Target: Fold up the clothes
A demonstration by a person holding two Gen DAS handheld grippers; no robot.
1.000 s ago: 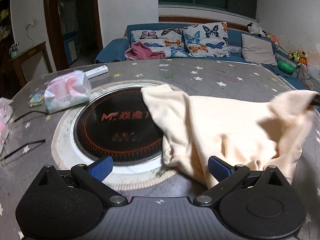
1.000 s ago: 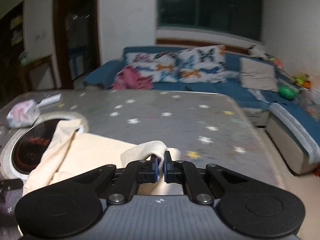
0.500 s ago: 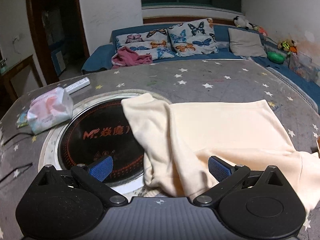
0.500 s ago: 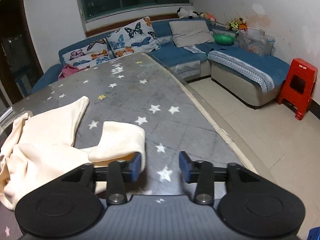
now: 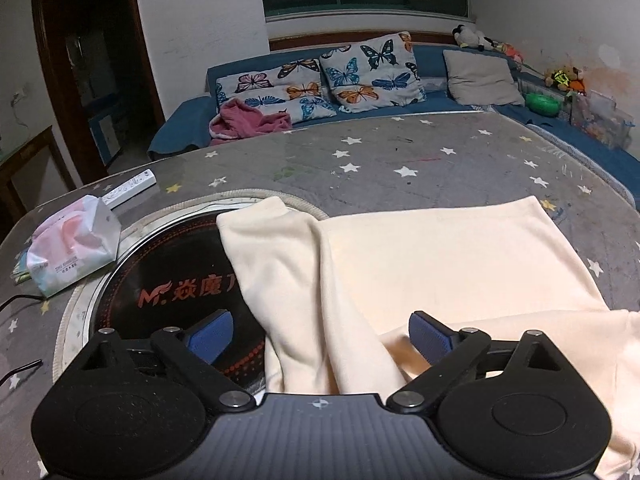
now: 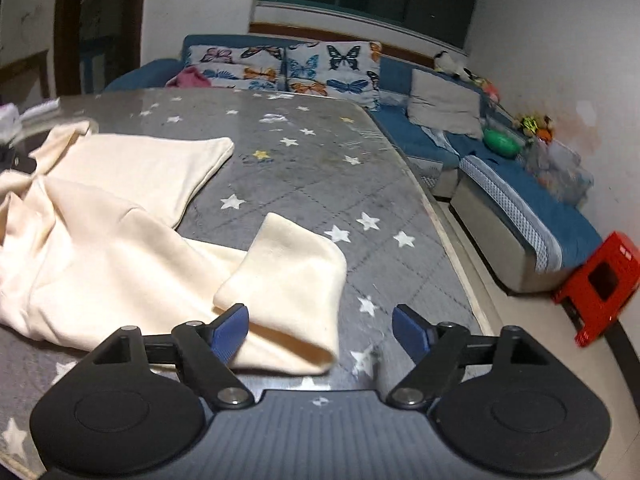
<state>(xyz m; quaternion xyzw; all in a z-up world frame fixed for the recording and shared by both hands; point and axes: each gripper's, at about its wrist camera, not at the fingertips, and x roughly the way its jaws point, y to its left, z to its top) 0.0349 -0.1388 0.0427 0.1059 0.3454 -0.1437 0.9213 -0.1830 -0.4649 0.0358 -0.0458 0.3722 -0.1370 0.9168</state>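
The left tongs [image 5: 320, 338] are being held spread wide, with nothing pinched between the blue pads [image 5: 210, 336]. They are being positioned low over the near edge of the garment [image 5: 432, 264], whose bunched folds are lying in the gap between the two fingers.

The right tongs [image 6: 320, 334] are likewise being held spread, gripping nothing. The left pad [image 6: 230, 332] is being kept just beside a sleeve [image 6: 292, 280] that is lying folded over on itself, with its cuff end toward the camera.

The cream garment is being displayed spread across the star-patterned worktop [image 5: 400, 160]. In the left wrist view, one sleeve [image 5: 272, 256] is being draped over the round black cooker [image 5: 176, 292] set into the worktop. The main body is lying flat toward the right side of that view.

A tissue pack [image 5: 72, 256] is resting just beside the cooker rim. A white remote [image 5: 130, 192] is lying behind the pack.

A blue sofa [image 6: 500, 184] with butterfly cushions [image 6: 332, 68] is being shown beyond the worktop. A red stool [image 6: 600, 284] is standing on the floor near the sofa.
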